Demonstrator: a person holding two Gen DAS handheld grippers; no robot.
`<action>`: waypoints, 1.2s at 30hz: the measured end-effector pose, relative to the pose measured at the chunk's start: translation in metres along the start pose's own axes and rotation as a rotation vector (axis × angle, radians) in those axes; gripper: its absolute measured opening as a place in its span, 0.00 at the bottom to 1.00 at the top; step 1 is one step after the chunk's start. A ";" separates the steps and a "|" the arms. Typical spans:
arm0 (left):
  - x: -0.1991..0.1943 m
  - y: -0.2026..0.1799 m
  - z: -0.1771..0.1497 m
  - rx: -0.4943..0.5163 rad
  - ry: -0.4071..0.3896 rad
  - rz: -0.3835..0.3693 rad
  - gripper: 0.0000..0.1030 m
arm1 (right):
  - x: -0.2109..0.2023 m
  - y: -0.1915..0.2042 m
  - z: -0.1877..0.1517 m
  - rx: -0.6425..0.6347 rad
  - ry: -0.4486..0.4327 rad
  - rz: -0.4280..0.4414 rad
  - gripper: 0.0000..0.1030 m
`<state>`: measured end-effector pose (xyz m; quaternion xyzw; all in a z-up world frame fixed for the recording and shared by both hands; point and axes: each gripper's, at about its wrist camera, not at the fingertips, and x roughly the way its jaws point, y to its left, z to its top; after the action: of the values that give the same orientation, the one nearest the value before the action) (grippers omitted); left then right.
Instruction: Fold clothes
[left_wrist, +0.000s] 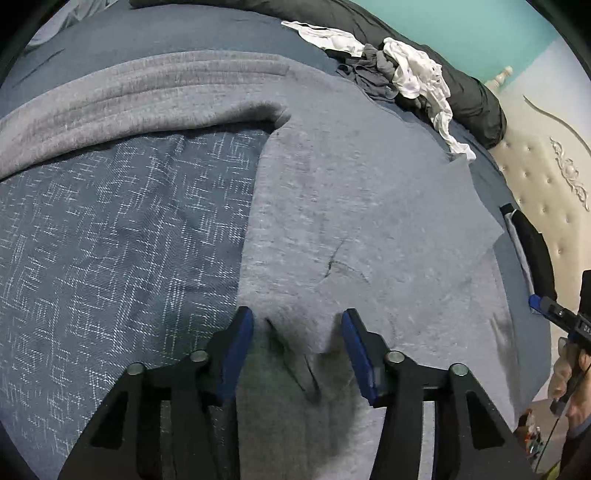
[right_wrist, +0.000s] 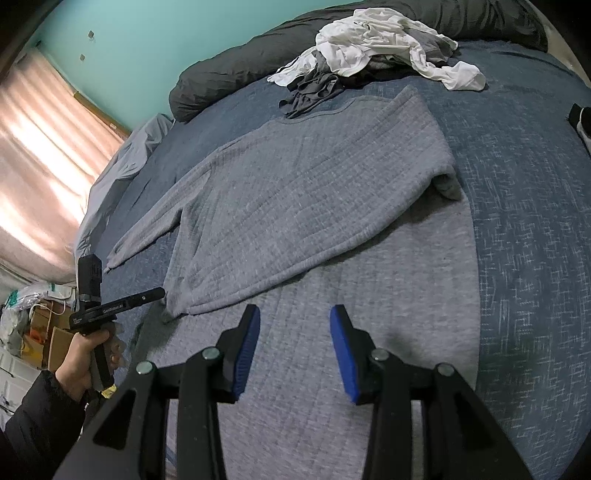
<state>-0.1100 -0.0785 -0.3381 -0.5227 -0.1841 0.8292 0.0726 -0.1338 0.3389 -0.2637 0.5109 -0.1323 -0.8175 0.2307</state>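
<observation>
A grey quilted sweater (right_wrist: 295, 192) lies spread on the blue bed cover (right_wrist: 524, 229), one side folded over its body and one sleeve (right_wrist: 147, 229) stretched to the left. In the left wrist view the same sweater (left_wrist: 332, 206) fills the middle, its sleeve (left_wrist: 110, 107) running left. My left gripper (left_wrist: 297, 321) hovers open just over a hem corner of the sweater, nothing between its blue pads. My right gripper (right_wrist: 294, 317) is open above the sweater's lower part. The left gripper (right_wrist: 122, 301) also shows at the sweater's left corner, held by a hand (right_wrist: 88, 354).
A pile of white and dark grey clothes (right_wrist: 369, 55) sits at the far side of the bed, against a dark rolled duvet (right_wrist: 229, 74). A padded headboard (left_wrist: 546, 192) and a black item (left_wrist: 532, 243) lie at the right. Boxes and bags (right_wrist: 33, 325) stand beside the bed.
</observation>
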 end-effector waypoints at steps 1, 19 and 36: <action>0.001 0.001 0.000 0.002 -0.001 0.007 0.19 | 0.001 -0.002 -0.001 0.005 0.003 -0.002 0.39; -0.019 0.012 0.006 -0.014 -0.046 0.010 0.03 | 0.005 -0.013 -0.009 0.036 0.014 -0.002 0.43; -0.002 -0.006 -0.018 0.006 0.019 0.004 0.10 | 0.007 -0.016 -0.016 0.053 0.020 0.007 0.44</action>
<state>-0.0933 -0.0697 -0.3417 -0.5308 -0.1798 0.8248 0.0745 -0.1264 0.3497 -0.2835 0.5244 -0.1532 -0.8078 0.2213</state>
